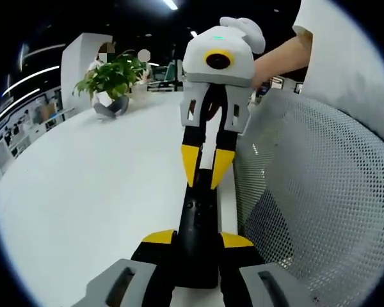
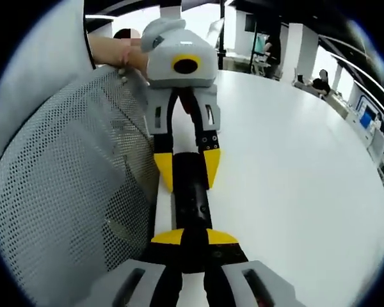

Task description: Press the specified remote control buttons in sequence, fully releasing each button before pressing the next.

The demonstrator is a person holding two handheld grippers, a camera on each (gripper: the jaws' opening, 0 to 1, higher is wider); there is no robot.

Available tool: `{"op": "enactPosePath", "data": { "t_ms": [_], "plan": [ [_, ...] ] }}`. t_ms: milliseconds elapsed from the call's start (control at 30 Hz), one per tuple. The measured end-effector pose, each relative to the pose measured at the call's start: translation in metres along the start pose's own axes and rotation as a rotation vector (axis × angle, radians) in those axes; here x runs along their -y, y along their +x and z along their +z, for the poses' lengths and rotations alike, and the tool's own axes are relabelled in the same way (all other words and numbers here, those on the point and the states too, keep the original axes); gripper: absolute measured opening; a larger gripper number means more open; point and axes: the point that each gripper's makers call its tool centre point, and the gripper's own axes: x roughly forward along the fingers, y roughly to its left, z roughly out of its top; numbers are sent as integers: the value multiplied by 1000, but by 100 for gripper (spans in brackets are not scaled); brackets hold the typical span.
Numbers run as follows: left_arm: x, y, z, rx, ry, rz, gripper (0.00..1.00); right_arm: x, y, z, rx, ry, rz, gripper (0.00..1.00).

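1. Your left gripper (image 1: pixel 195 246) sits nearest in the left gripper view, its yellow-tipped jaws closed against both sides of the black remote control (image 1: pixel 197 227), which you hold by its near end.
2. From there the remote control runs away from you along the edge of the white table (image 1: pixel 96 192), between the tabletop and the grey mesh chair back (image 1: pixel 320 192).
3. Your right gripper (image 1: pixel 206 167) comes in from the far side in that view, its yellow tips drawn close together just above the remote's far end; whether they touch it you cannot tell from this angle.
4. In the right gripper view, your right gripper (image 2: pixel 193 246) shows its jaws nearly closed with the remote control (image 2: pixel 191 198) between the yellow tips.
5. Opposite it, your left gripper (image 2: pixel 187 167) flanks the remote's other end with its jaws on either side.
6. A hand (image 2: pixel 131 61) holds the left gripper's white body near the mesh chair back (image 2: pixel 70 185).
7. On the far part of the table in the left gripper view stands a potted plant (image 1: pixel 112 80), well apart from the remote.
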Motion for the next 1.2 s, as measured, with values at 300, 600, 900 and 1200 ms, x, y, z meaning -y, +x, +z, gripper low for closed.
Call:
{"op": "enactPosePath", "data": {
  "t_ms": [300, 600, 900, 1200],
  "plan": [
    [1, 0, 0, -3, 6, 0, 24, -2, 4, -1, -270, -125, 85, 8],
    [0, 0, 0, 1, -1, 1, 24, 2, 3, 1, -147, 11, 17, 7],
    [0, 0, 0, -1, 5, 3, 24, 0, 3, 4, -34, 14, -61, 7],
    [1, 1, 1, -4, 15, 1, 24, -4, 7, 6, -183, -160, 17, 4]
  ]
}}
